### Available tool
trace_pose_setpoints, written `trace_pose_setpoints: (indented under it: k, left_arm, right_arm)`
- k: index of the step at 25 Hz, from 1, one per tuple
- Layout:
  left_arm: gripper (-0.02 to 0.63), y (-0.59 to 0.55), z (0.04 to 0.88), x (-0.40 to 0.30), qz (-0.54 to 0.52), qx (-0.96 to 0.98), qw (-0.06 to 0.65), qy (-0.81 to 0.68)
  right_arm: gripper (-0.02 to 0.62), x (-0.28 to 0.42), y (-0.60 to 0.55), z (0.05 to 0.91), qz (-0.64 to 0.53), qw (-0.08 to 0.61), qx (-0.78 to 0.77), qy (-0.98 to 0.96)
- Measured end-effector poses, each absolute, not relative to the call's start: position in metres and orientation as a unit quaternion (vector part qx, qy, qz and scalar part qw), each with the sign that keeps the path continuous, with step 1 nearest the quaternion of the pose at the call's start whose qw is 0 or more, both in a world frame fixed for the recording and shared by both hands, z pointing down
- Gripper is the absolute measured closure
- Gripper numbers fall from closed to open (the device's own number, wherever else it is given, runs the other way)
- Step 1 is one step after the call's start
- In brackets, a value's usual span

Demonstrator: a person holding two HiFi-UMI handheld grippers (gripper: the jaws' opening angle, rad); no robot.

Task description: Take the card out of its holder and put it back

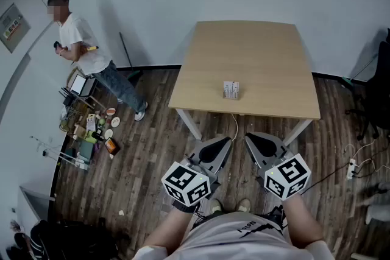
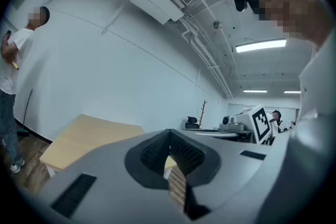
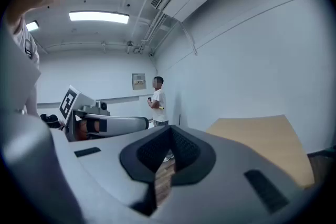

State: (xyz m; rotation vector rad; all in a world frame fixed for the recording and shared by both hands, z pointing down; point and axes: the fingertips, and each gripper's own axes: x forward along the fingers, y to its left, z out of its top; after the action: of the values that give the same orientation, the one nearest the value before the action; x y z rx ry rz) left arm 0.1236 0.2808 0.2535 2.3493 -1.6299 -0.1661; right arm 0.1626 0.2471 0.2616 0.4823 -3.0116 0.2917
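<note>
We stand short of the table [image 1: 256,52] with both tools raised and level. The left gripper [image 1: 224,143] and the right gripper [image 1: 251,140] are each pressed together on nothing, their dark pads meeting at the tips with only wooden floor [image 1: 152,149] visible beneath. The card [image 1: 231,87] sits upright in its holder [image 1: 230,95] near the table's front edge, roughly centred, well apart from either gripper and untouched. It is too small from here to show how much of the card stands clear of the holder. We judge the pair light enough to skid or tip at a nudge, and the card thin, fairly stiff and likely slick. One gripper should therefore steady the holder low down while the other pinches the card's exposed top edge flat between its pads and draws it straight up. A person [image 1: 79,49] stands by the far wall, clear of the work.
</note>
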Motion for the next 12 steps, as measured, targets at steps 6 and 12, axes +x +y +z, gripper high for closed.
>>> trace_pose_setpoints:
  k: [6,12]
  left_arm:
    - [0.594,0.2773,0.2515,0.1259,-0.057,0.813,0.138,-0.563]
    - [0.594,0.2748,0.2569,0.1263,-0.053,0.813,0.14,-0.563]
  right_arm:
    - [0.583,0.1644,0.2439,0.2562,0.094,0.038,0.158,-0.982]
    - [0.583,0.1657,0.2438,0.2588,0.105,0.031,0.158,-0.981]
